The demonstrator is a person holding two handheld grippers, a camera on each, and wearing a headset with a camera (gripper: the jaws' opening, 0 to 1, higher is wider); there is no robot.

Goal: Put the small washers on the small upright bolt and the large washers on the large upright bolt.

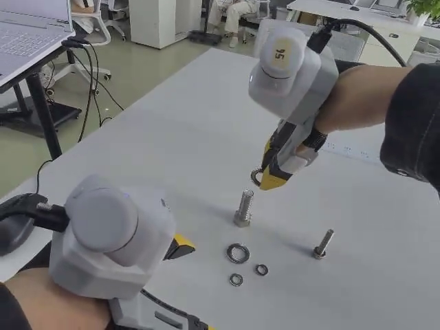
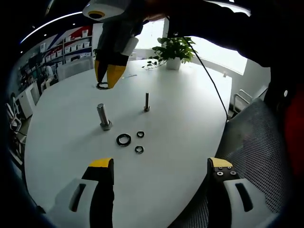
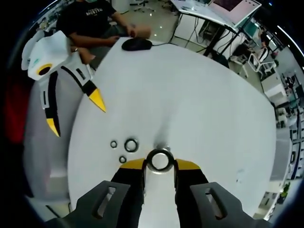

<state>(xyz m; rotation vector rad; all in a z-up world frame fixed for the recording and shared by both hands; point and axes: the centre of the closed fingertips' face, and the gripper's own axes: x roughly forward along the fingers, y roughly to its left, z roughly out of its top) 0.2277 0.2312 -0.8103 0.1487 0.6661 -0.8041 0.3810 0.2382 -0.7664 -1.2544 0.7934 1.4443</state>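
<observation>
My right gripper (image 1: 265, 180) is shut on a large washer (image 1: 256, 177) and holds it in the air just above and behind the large upright bolt (image 1: 243, 208). The same washer (image 3: 159, 160) sits between the yellow jaw tips of the right gripper (image 3: 159, 165). The small upright bolt (image 1: 323, 243) stands further right. On the table lie one large washer (image 1: 238, 253) and two small washers (image 1: 262, 269) (image 1: 236, 280). My left gripper (image 2: 160, 164) is open and holds nothing, low at the near side, short of the large bolt (image 2: 103, 117) and the loose large washer (image 2: 123, 139).
A laptop (image 1: 27, 31) sits on a side desk at the far left, with cables hanging down. A black mouse (image 3: 137, 44) lies on the table near a seated person. A potted plant (image 2: 175, 47) stands at the table's far end, and a mesh chair (image 2: 256, 142) is beside it.
</observation>
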